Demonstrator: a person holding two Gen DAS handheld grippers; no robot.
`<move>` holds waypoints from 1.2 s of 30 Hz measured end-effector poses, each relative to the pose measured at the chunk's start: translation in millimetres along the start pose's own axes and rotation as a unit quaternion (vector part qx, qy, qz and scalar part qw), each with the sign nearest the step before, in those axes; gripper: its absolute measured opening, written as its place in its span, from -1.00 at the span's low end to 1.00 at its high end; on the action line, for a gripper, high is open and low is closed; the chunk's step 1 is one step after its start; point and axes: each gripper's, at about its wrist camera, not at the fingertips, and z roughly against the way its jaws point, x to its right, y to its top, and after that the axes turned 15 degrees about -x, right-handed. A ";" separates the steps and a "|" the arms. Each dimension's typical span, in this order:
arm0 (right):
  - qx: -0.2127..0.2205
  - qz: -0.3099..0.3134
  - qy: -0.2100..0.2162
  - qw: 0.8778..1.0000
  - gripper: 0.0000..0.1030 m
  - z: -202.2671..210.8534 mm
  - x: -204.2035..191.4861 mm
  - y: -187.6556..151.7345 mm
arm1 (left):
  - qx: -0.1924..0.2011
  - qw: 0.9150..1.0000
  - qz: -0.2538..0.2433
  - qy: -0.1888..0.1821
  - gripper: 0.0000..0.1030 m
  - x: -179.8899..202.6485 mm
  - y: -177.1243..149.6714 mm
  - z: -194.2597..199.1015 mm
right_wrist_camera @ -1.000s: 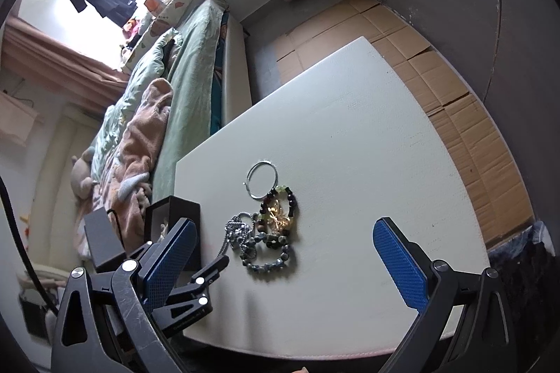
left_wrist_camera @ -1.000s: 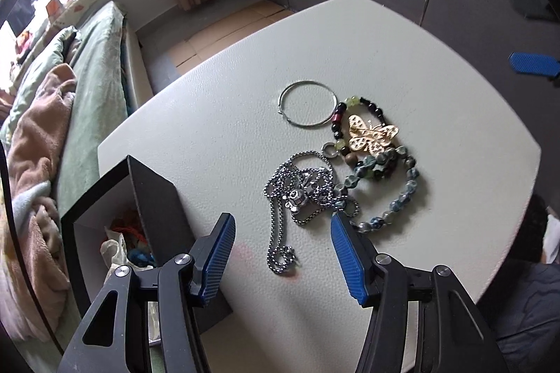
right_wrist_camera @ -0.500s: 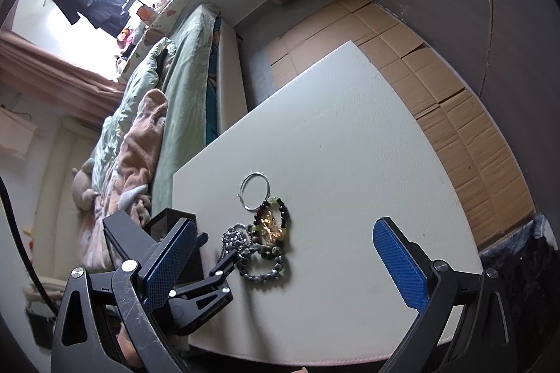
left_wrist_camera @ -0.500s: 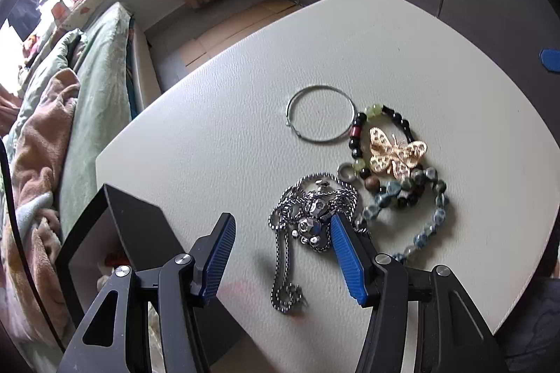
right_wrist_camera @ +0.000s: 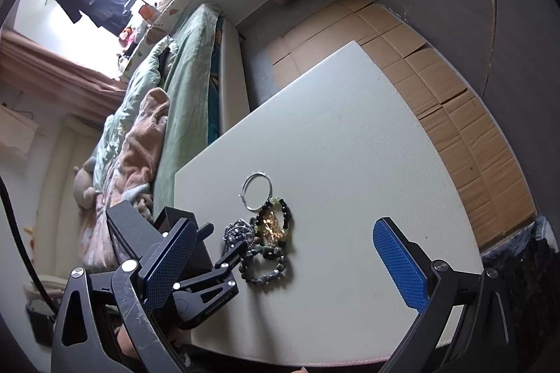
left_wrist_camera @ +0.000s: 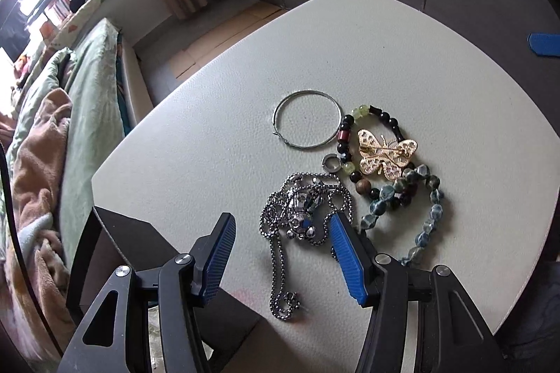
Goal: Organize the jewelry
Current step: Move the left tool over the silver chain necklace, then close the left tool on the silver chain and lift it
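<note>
With its jaws wide and empty, the left hand-held gripper should straddle the steel chain necklace just beside the black box, closing on its bunched pendant, not the loose tail.

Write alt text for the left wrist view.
The open left hand-held gripper straddles a tangled silver chain necklace on a white table. Beside it lie beaded bracelets, a gold butterfly brooch and a silver hoop.

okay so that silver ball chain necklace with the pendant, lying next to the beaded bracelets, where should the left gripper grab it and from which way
Probably the bunched coils around the pendant of the silver chain necklace, coming straight down from above with the open left gripper. The chain lies flat and limp on the table; the clump gives bulk to pinch. Keep left of the blue-grey beaded bracelet touching it.
</note>
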 end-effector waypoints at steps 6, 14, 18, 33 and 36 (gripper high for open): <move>0.000 -0.003 0.000 1.000 0.98 0.7 1.8 -4.0 | -0.018 0.998 0.017 -0.052 0.12 -15.3 -16.1 10.4; 0.000 -0.002 0.001 1.000 0.98 -0.2 1.2 -8.8 | 0.010 0.994 0.078 -0.081 0.12 -40.3 -21.0 32.6; -0.001 -0.002 0.001 1.000 0.98 -0.8 0.5 -9.1 | 0.041 0.993 0.075 -0.078 0.12 -34.4 -14.2 43.9; 0.000 -0.004 -0.003 1.000 0.98 0.1 1.8 -2.1 | -0.012 0.993 0.074 -0.096 -0.12 -23.6 14.6 -8.2; -0.001 -0.002 -0.004 1.000 0.98 -0.4 1.9 1.1 | -0.001 0.992 0.084 -0.092 -0.47 -26.6 12.0 -8.2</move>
